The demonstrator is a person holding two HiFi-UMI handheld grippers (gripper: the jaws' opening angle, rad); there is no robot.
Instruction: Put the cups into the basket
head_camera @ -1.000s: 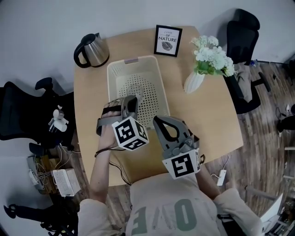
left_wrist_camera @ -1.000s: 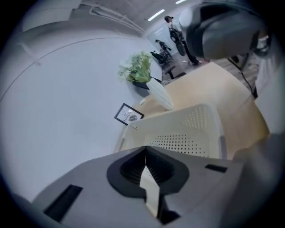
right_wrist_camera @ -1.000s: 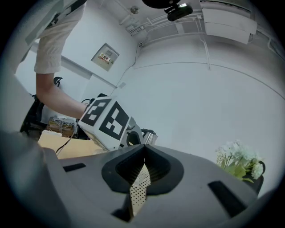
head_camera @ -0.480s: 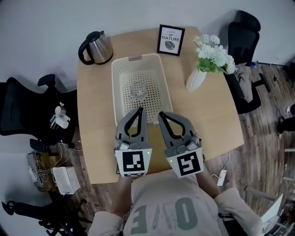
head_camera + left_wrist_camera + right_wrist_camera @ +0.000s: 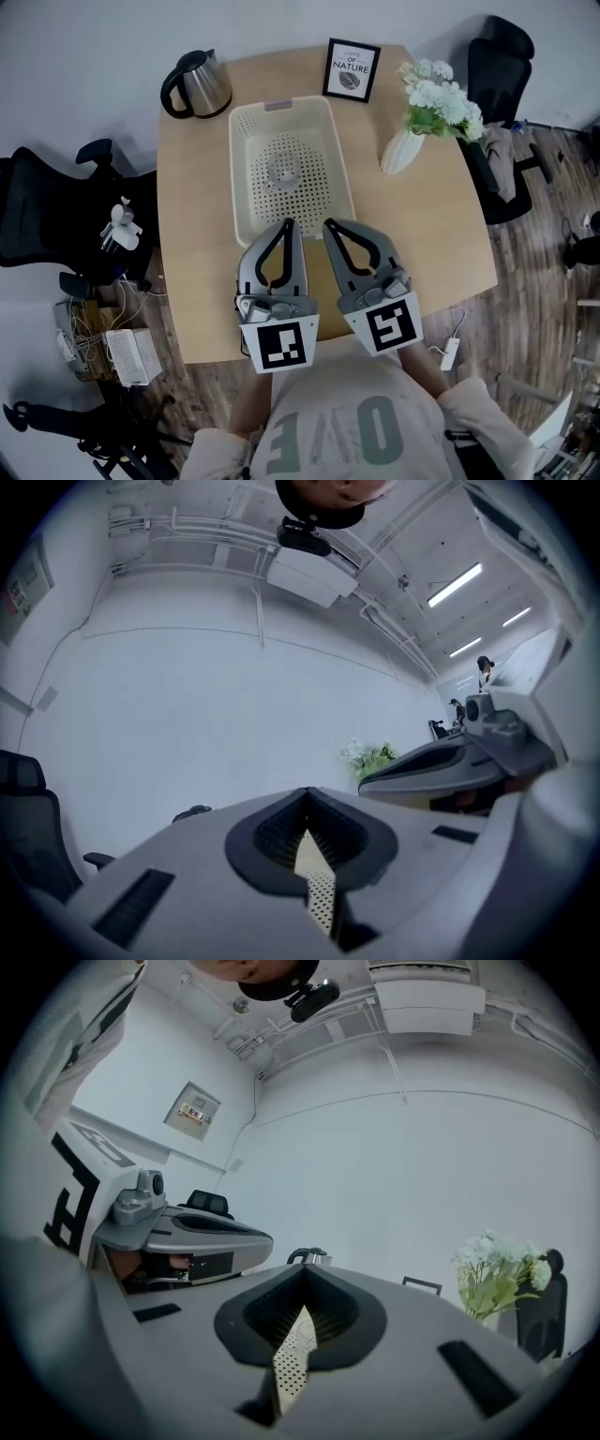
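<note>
Claws both clenched on nothing: left claw (image 5: 287, 225) and right claw (image 5: 329, 226) side by side over the tabletop (image 5: 422, 234), tips at the near rim of the basket (image 5: 238, 178), which holds one clear cup (image 5: 283, 172)

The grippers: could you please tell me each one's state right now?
Left gripper: closed, holding nothing.
Right gripper: closed, holding nothing.

Wood floor (image 5: 551, 220), black office chairs (image 5: 495, 54)
</note>
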